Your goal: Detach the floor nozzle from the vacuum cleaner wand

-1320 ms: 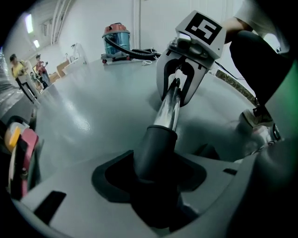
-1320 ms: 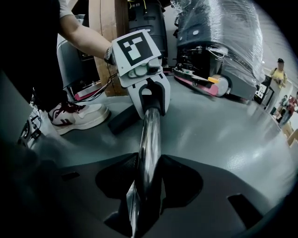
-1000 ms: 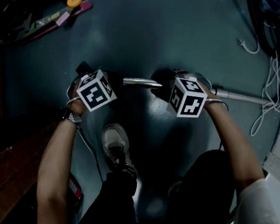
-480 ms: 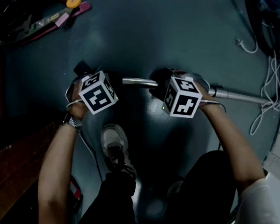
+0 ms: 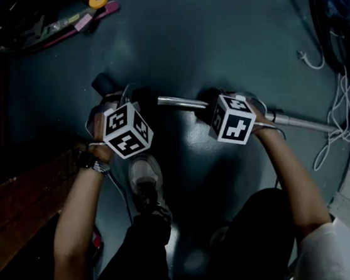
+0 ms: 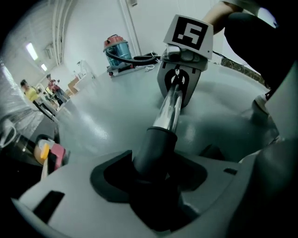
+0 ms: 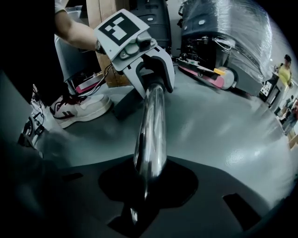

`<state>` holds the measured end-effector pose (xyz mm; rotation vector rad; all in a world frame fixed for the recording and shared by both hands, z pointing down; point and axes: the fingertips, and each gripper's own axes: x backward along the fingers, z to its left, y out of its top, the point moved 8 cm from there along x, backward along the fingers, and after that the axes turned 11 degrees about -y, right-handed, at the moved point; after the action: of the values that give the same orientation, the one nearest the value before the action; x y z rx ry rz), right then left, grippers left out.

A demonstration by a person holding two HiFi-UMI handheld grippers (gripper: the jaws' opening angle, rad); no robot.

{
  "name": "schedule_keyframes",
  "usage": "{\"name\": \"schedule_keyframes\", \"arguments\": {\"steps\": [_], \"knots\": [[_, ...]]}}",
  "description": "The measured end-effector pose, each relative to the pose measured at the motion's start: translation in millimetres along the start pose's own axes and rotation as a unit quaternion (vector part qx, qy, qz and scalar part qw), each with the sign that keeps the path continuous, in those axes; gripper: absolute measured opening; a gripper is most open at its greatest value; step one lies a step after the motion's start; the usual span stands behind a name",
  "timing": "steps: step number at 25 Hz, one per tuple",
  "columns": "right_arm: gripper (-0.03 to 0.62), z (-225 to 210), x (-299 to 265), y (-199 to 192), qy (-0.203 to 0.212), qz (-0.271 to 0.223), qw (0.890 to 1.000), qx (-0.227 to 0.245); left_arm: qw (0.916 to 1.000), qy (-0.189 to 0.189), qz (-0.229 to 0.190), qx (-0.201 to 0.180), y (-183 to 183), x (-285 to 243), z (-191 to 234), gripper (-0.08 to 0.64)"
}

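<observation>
Task thing: dark grey plastic floor nozzle [image 6: 155, 145]. Only its round neck cuff shows well. In the head view it sits just left of the middle of the dark teal floor [image 5: 194, 37], mostly hidden under the left hand.

Left gripper [image 6: 154, 173]: jaws fairly wide, clamped round that cuff, one pad on each side.

Right gripper [image 7: 150, 183]: jaws have just been closing, and they are now narrow. The shiny chrome metal wand [image 7: 151, 125] is pinched between them, a little way along from the cuff.

Key relation:
- The wand's long axis runs straight from one gripper to the other, so each gripper view shows the other gripper at the far end of the tube.
- In the head view that axis lies nearly level across the floor, left to right. It carries on past the right gripper towards the white cables [image 5: 339, 99] at the floor's right edge.
- The nozzle's socket opens rightward along the same line, towards the right gripper.
- The left hand is the nearer one, already on the nozzle.

Judgement:
- The chrome tube still enters the cuff, so the joint looks seated.
- The coming move is likely a pull along the tube axis, with the grippers drawing apart.
- A sideways tug might bind the joint.

Nearby: a grey and white sneaker [image 5: 145, 178] just below the left gripper, towards the floor's near edge.
</observation>
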<state>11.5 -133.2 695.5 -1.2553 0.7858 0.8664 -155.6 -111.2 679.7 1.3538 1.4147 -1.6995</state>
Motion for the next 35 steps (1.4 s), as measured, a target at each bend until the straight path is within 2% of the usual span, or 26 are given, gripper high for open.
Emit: {"name": "schedule_keyframes", "arguments": {"steps": [3, 5, 9, 16, 19, 23, 28, 35], "knots": [[0.106, 2.6, -3.4, -6.0, 0.006, 0.008, 1.0, -0.009, 0.9953, 0.067, 0.011, -0.069, 3.9, 2.5, -7.6, 0.232], [0.106, 2.1, -2.9, -5.7, 0.005, 0.007, 1.0, -0.009, 0.9939, 0.076, 0.014, -0.078, 4.8, 2.4, -8.5, 0.232], [0.106, 0.3, 0.1, 0.1, 0.0, 0.001, 1.0, 0.002, 0.9982, 0.035, 0.008, -0.047, 1.0, -0.2, -6.1, 0.224], [0.104, 1.3, -0.1, -2.0, -0.004, 0.002, 1.0, 0.008, 0.9982, -0.04, 0.006, -0.045, 0.2, -4.4, -0.7, 0.209], [0.104, 2.9, -0.4, -4.8, -0.001, 0.009, 1.0, 0.01, 0.9962, -0.077, 0.01, -0.039, 0.5, -7.9, -0.6, 0.201], [0.106, 3.1, -1.6, -6.3, -0.004, 0.016, 1.0, 0.017, 0.9936, -0.107, 0.016, -0.031, 0.8, -11.5, 2.0, 0.199], [0.106, 5.6, -3.2, -6.6, -0.002, 0.024, 0.999, 0.028, 0.9873, -0.156, 0.029, -0.011, 0.1, -15.7, 3.6, 0.196], [0.107, 5.1, -4.6, -4.2, -0.004, 0.022, 0.999, 0.028, 0.9815, -0.19, 0.028, -0.005, -3.1, -16.0, 8.7, 0.193]]}}
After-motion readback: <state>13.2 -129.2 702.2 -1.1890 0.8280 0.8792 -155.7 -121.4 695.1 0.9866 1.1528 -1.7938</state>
